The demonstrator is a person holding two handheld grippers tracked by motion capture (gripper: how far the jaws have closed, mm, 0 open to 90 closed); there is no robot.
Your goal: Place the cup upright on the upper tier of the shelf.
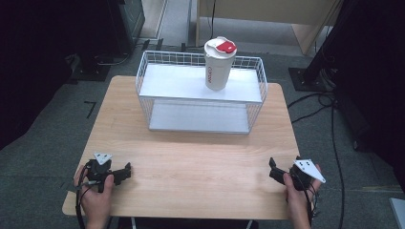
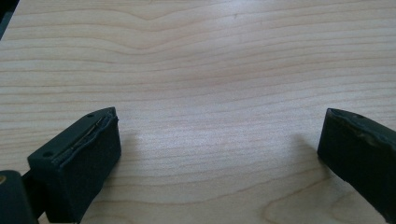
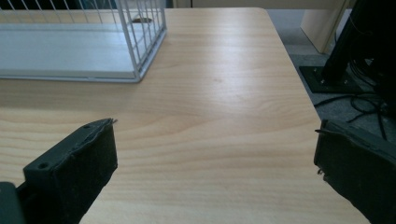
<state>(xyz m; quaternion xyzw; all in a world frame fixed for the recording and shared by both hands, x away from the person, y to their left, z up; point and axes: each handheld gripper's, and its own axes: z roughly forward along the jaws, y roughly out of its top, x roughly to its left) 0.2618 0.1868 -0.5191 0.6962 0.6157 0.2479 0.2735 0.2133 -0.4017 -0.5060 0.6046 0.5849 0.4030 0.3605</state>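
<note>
Both grippers, left (image 1: pixel 125 172) and right (image 1: pixel 273 168), rested gaping and empty, well short of the wire rack (image 1: pixel 200 95). Its lidded cup (image 1: pixel 218 64) stood tall; a clumsy reach might topple it.

Table (image 1: pixel 191 167) is light wood grain with a soft sheen. Rack (image 1: pixel 200 90) is white wire, cup (image 1: pixel 218 64) looks smooth plastic.

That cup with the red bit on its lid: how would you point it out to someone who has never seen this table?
Find the white wire rack at the far end of the wooden table. On the right half of its upper shelf stands the cup, tall, upright and white with red lettering. It is the one thing on the rack.
</note>
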